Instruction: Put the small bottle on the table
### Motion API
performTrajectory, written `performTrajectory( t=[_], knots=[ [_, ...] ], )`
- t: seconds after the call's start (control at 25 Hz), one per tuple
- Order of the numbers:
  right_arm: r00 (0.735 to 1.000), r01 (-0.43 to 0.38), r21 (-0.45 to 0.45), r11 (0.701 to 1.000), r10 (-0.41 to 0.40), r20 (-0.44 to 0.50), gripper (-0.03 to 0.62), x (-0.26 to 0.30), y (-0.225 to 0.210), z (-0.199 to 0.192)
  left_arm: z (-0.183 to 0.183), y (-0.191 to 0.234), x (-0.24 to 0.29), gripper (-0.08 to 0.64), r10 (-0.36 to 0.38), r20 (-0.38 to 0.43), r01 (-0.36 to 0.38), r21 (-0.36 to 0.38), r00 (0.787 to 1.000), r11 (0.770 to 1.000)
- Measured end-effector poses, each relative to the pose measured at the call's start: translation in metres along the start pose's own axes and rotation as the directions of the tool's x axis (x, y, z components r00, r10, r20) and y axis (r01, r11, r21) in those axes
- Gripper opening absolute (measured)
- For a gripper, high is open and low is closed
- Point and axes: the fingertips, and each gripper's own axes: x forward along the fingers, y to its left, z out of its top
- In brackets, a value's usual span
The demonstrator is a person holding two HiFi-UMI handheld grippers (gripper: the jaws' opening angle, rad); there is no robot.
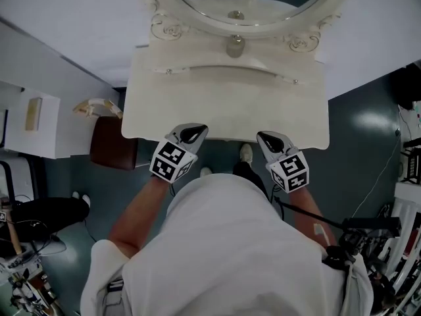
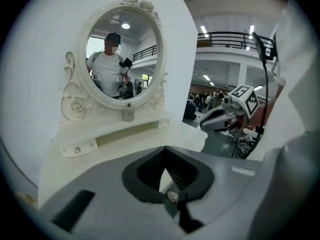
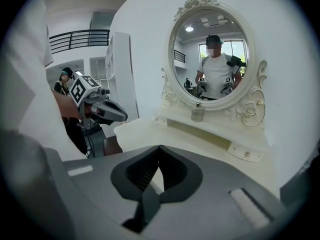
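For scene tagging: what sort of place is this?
Probably a mock bedroom corner inside a big lab hall: a white dressing table with an oval mirror, and a balcony railing behind it.

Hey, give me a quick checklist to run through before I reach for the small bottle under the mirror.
1. Small bottle upright on the shelf below the mirror: ok.
2. Left gripper open to grasp: not ok, jaws shut, nothing between them.
3. Right gripper open to grasp: not ok, jaws shut, nothing between them.
4. Tabletop bare for setting down: ok.
5. Nothing between grippers and bottle: ok.
6. Bottle cap tight: cannot tell.
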Motion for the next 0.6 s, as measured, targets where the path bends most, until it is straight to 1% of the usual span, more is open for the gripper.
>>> performTrajectory(
  t=[0.16, 0.28, 0.6],
  knots=[
    [1.0, 0.01, 0.001, 1.0, -0.01, -0.001, 0.002, -0.004, 0.024, -0.009, -0.011, -0.026, -0.023, 0.003, -0.076, 0.015, 0.076, 0.019, 0.997, 0.997],
    [1.0, 0.01, -0.002, 1.0, -0.01, -0.002, 0.002, -0.009, 0.042, -0.014, -0.02, -0.038, -0.04, 0.003, -0.09, 0.014, 0.09, 0.037, 0.996, 0.995],
    [1.0, 0.001, -0.033, 0.999, -0.001, -0.009, 0.0, -0.016, 0.08, -0.021, -0.033, -0.057, -0.07, 0.003, -0.117, 0.038, 0.116, 0.03, 0.992, 0.993]
  ],
)
